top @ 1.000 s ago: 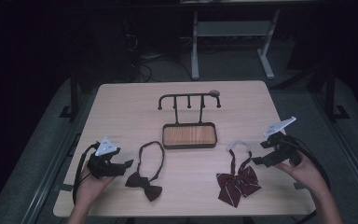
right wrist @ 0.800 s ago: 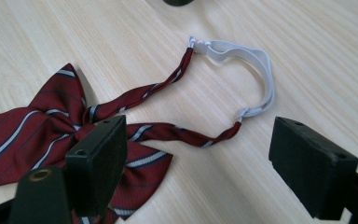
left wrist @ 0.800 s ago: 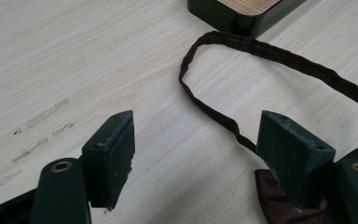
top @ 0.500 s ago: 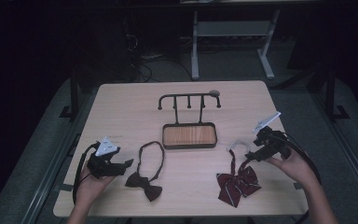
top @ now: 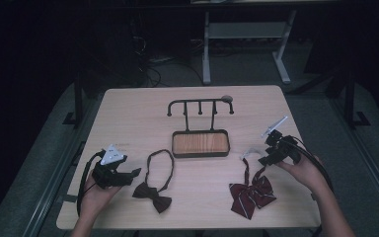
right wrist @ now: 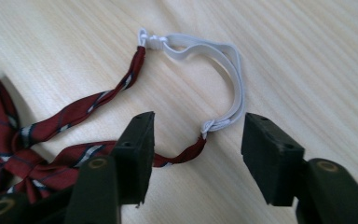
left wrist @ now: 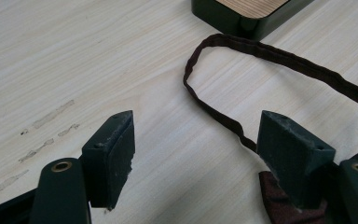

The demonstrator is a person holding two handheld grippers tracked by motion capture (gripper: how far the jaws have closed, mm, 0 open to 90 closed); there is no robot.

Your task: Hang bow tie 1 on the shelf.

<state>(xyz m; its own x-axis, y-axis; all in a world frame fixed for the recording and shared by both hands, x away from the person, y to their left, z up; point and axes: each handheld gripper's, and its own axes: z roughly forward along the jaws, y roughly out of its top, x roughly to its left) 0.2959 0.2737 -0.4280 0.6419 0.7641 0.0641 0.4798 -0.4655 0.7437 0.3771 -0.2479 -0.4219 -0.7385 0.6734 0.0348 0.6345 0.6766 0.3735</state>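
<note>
A dark maroon bow tie (top: pixel 152 196) lies front left, its strap (left wrist: pixel 223 44) looping toward the stand. My left gripper (top: pixel 134 173) rests just left of it, open (left wrist: pixel 198 126), one finger (left wrist: pixel 291 158) beside the strap. A red striped bow tie (top: pixel 251 193) lies front right with a white elastic strap (right wrist: pixel 223 56) at its top. My right gripper (top: pixel 263 159) hovers low over that strap. Its jaws have just been closing and stand partly open (right wrist: pixel 200 121), with the strap's joint between them and neither pad touching it.
A black hook rack (top: pixel 200 102) rises from a wood-topped black base (top: pixel 200 143) at the table's middle. The table's (top: pixel 138 118) far half is bare wood. Dark floor and a white frame lie beyond the far edge.
My right gripper has moved left and down from the table's right edge to the striped tie's white strap, and its jaws have narrowed. The left gripper has stayed put.
</note>
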